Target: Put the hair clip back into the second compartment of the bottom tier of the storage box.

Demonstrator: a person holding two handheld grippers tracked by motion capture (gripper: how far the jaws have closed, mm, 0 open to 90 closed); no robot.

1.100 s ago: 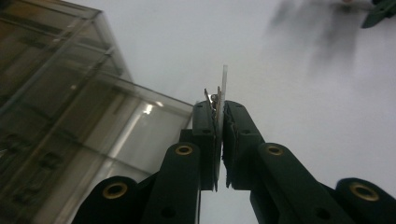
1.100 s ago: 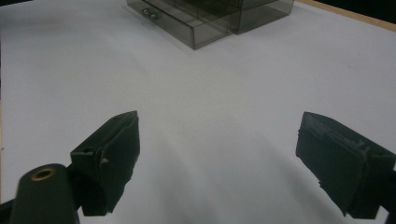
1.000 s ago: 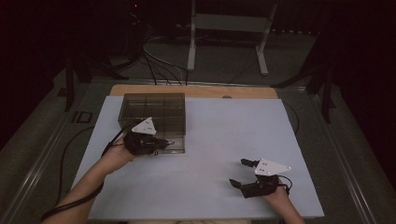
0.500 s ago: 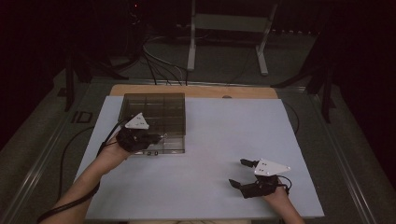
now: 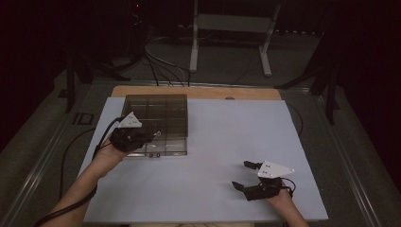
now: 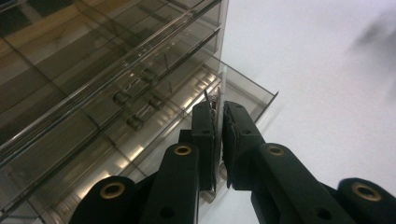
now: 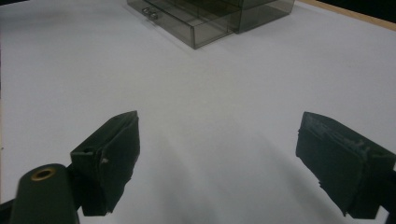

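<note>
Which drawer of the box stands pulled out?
The drawer whose thin wall the left gripper pinches: it sticks out of the box front, while the other drawers sit flush.

We see both forearms bare, no sleeves. Left gripper (image 6: 218,135) and right gripper (image 7: 217,163): black jaws, brass-coloured pivot screws, white three-cornered top plate each, black cable trailing from the left.

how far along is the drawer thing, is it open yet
Partly done: the bottom drawer of the smoky plastic drawer box already sticks out a little past the box front. In hand: the left gripper is shut on the drawer's thin side wall. Probably left: sliding it further, whichever way it is meant to go. The right gripper rests open on the white table, apart from the box.
</note>
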